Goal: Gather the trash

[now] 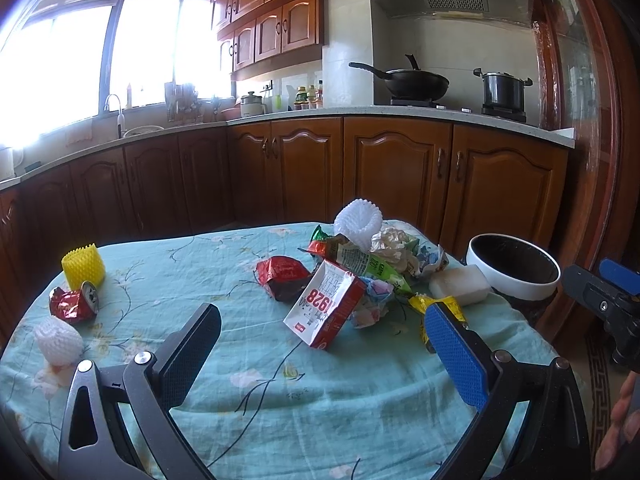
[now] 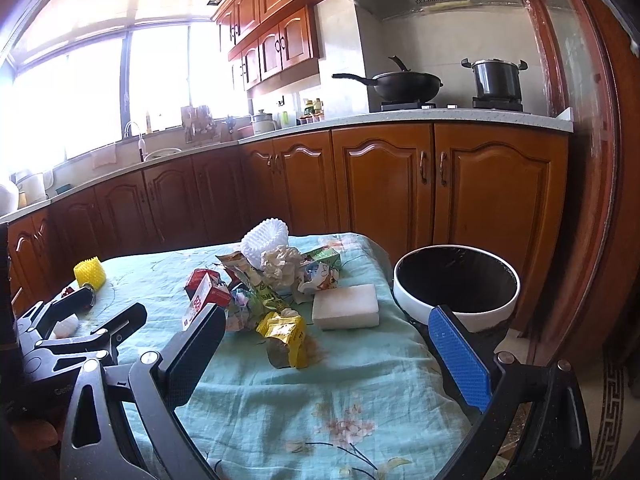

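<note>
Both grippers hang over the near edge of the table (image 1: 280, 420), which has a teal floral cloth on it. The left gripper (image 1: 320, 340) has its jaws spread wide with nothing between them, and same deal for the right gripper (image 2: 326, 344): wide open, empty.

Counting the trash from near to far. On the left side there's one white foam net (image 1: 58, 338) closest, then one crushed red can (image 1: 76, 300), then one yellow foam net (image 1: 83, 266) standing upright just behind the can. In the middle sits one red and white carton (image 1: 326, 310) marked 1928, tipped on its side, with one dark red snack bag (image 1: 282, 278) just beside it. One yellow wrapper (image 2: 286, 334) lies nearest the right gripper, a bit apart from the main heap.

Behind that, one white sponge block (image 2: 346, 306) sits near the table's right edge. The heap itself has one green wrapper (image 1: 360, 260), one crumpled paper ball (image 2: 280, 266), one small green printed box (image 2: 322, 268) and a second white foam net (image 1: 358, 220) on top at the far end.

One white-rimmed bin (image 2: 456, 284) with a dark inside stands just off the table's right side.

Farthest back, on the stove: one wok (image 1: 416, 82) and one pot (image 1: 503, 90).
</note>
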{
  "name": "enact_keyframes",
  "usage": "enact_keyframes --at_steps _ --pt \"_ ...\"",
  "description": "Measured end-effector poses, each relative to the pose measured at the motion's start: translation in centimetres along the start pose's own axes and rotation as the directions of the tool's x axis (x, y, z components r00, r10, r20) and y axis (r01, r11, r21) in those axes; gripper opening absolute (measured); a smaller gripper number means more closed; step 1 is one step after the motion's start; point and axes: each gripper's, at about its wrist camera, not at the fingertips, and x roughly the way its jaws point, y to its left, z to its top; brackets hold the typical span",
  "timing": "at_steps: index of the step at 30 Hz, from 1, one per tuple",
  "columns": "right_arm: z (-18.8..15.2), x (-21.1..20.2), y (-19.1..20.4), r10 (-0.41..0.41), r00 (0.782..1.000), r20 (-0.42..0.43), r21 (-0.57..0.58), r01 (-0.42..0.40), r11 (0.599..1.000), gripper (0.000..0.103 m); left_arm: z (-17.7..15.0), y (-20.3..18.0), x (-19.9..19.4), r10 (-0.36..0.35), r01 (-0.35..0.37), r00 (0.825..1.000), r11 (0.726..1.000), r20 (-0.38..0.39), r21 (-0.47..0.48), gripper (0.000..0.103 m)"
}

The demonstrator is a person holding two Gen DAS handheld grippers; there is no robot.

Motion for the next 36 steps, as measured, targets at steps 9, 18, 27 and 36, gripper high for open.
enact_keyframes --at_steps 9,18,27,36 --pt "-0.1 0.2 0.0 0.014 1.000 -0.005 0.003 -0.014 1.000 0.102 -0.4 -0.4 -0.1 0.003 -0.003 1.000 1.000 0.002 0.000 0.102" --pt "-0.3 0.5 0.1 0.024 1.000 -0.014 0.012 -0.024 1.000 0.102 -0.5 -0.3 0.1 0.001 -0.001 1.000 1.000 -0.003 -0.002 0.102" --pt "-0.5 0.9 0.1 0.038 0.999 -0.028 0.021 -0.037 0.999 0.102 -0.6 0.0 0.4 0.000 0.000 1.000 1.000 -0.015 -0.007 0.102" --pt "-0.8 1.7 0.0 0.065 0.997 -0.052 0.037 -0.063 0.997 0.102 -0.6 0.4 1.0 -0.005 0.004 0.999 1.000 -0.043 -0.018 0.102"
